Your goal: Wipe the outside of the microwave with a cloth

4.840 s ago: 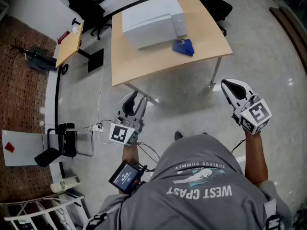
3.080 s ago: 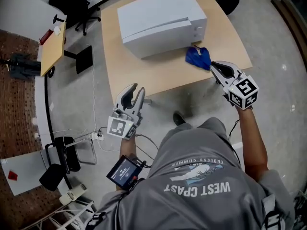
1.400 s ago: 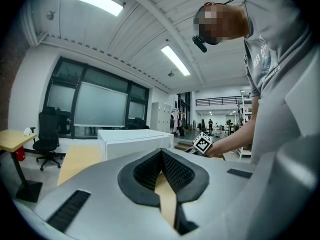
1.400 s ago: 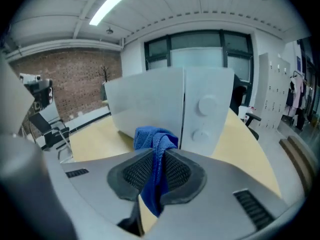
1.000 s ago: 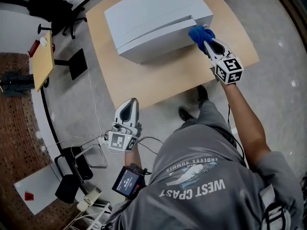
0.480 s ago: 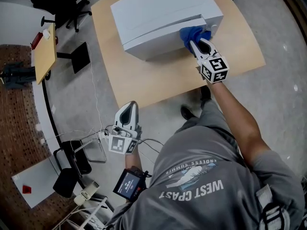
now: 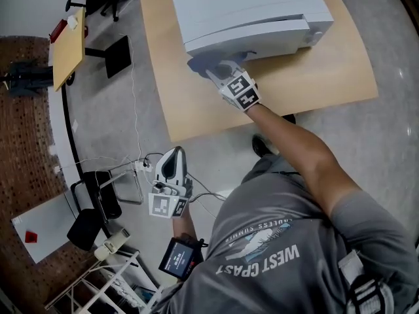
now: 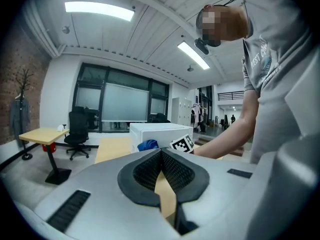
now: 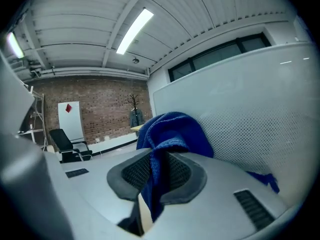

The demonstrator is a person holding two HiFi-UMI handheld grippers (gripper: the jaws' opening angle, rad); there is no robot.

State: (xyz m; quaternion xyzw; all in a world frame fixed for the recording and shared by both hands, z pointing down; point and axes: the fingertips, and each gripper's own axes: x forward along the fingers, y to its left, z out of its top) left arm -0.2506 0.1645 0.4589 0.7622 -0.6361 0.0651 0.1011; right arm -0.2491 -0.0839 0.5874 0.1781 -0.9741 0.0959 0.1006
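My right gripper (image 7: 215, 72) pinches the blue cloth (image 9: 172, 134) between its jaws, and a fold of the cloth stands up above the pads. The cloth is against the outer wall of the white microwave (image 7: 249, 12), at about 7 o'clock from the middle of the microwave in the head view. The microwave stands on the wooden table (image 7: 327, 70). My left gripper (image 7: 171, 159) is over the floor, at about 7 o'clock from the right one and well apart from the table. Its jaws are pressed together, with nothing between them.
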